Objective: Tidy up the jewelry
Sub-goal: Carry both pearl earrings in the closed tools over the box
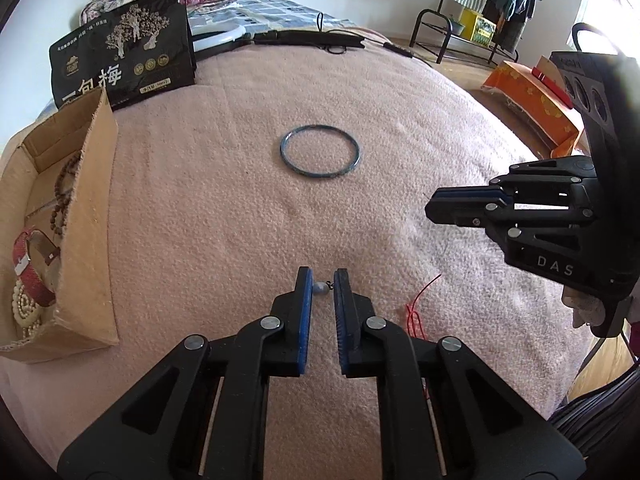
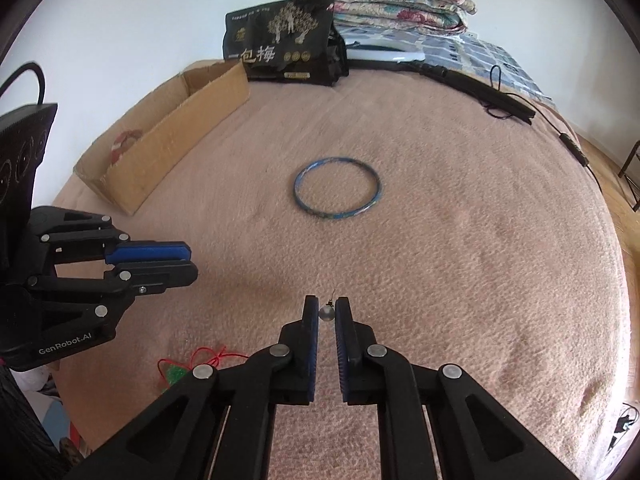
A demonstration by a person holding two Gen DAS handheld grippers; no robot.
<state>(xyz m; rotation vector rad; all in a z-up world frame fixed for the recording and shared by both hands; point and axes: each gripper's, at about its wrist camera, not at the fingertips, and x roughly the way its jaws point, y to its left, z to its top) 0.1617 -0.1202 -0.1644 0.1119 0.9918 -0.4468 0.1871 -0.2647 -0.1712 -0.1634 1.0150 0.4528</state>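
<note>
Left gripper (image 1: 322, 280): jaws slightly apart, a small bead pendant (image 1: 321, 289) between the fingertips; contact cannot be confirmed. Right gripper (image 2: 327, 307): same condition, with a small grey bead (image 2: 326, 313) between its tips. Surface: pink blanket (image 1: 224, 208) on a bed. Ahead of both grippers lies a blue bangle (image 1: 319, 151). Left of the left gripper, a cardboard box (image 1: 86, 216) holds a red bracelet (image 1: 30, 272), brown beads (image 1: 64, 192) and pearls (image 1: 25, 308). Right gripper body reads "DAS"; left reads "GenRobot.AI".
</note>
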